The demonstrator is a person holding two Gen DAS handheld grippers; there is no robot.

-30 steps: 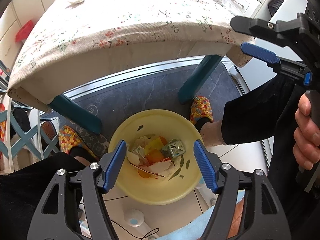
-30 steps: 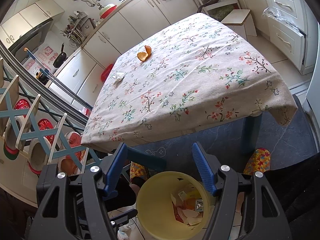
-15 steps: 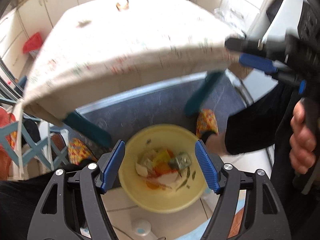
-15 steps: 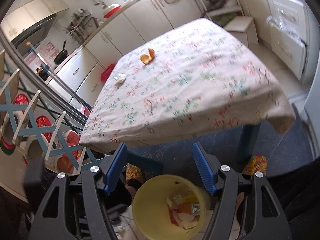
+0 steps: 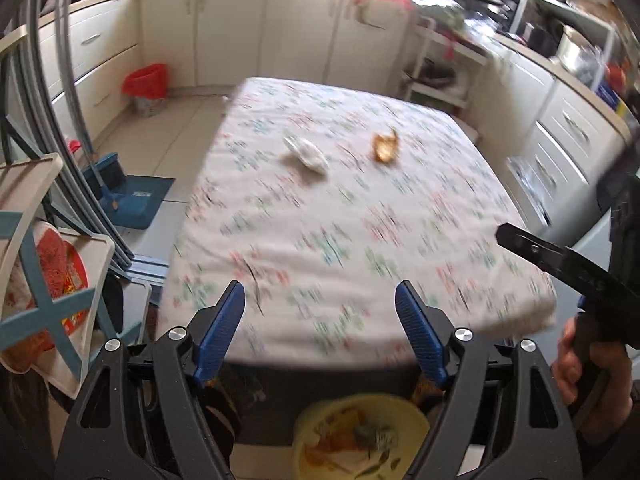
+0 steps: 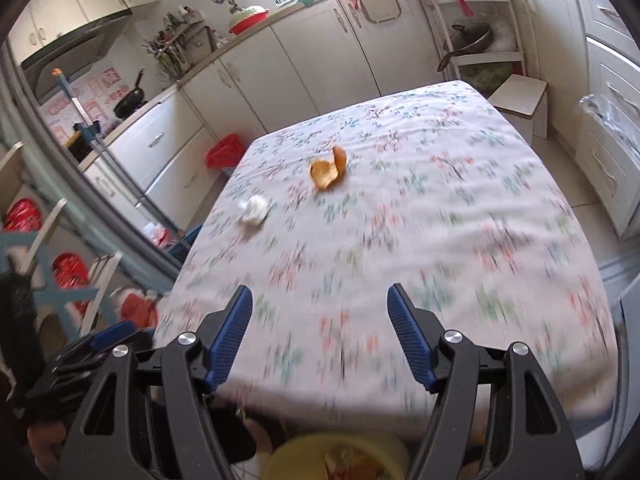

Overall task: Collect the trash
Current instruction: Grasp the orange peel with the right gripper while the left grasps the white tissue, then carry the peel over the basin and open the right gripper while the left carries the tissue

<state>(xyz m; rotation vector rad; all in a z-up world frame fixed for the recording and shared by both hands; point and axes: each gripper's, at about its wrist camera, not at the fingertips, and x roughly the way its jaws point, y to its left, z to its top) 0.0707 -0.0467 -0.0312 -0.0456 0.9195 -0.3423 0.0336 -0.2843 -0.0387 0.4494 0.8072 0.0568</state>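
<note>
A piece of orange peel (image 5: 386,146) (image 6: 329,168) and a crumpled white tissue (image 5: 307,152) (image 6: 255,209) lie on the far half of the floral tablecloth (image 5: 340,232) (image 6: 400,240). A yellow bin (image 5: 360,436) (image 6: 340,456) with trash inside stands on the floor below the table's near edge. My left gripper (image 5: 320,332) is open and empty above the near edge. My right gripper (image 6: 320,332) is open and empty there too; it also shows at the right of the left wrist view (image 5: 560,260).
White kitchen cabinets (image 6: 320,60) run along the far wall. A red-lined waste basket (image 5: 146,88) (image 6: 224,154) stands on the floor beyond the table. A blue dustpan (image 5: 128,196) and a folding rack (image 5: 44,280) are at the left. A white stool (image 6: 520,100) is at the far right.
Both grippers have risen and tilted up from over the yellow bin to look across the tabletop. The bin has dropped to the bottom edge of both views. Both stay open.
</note>
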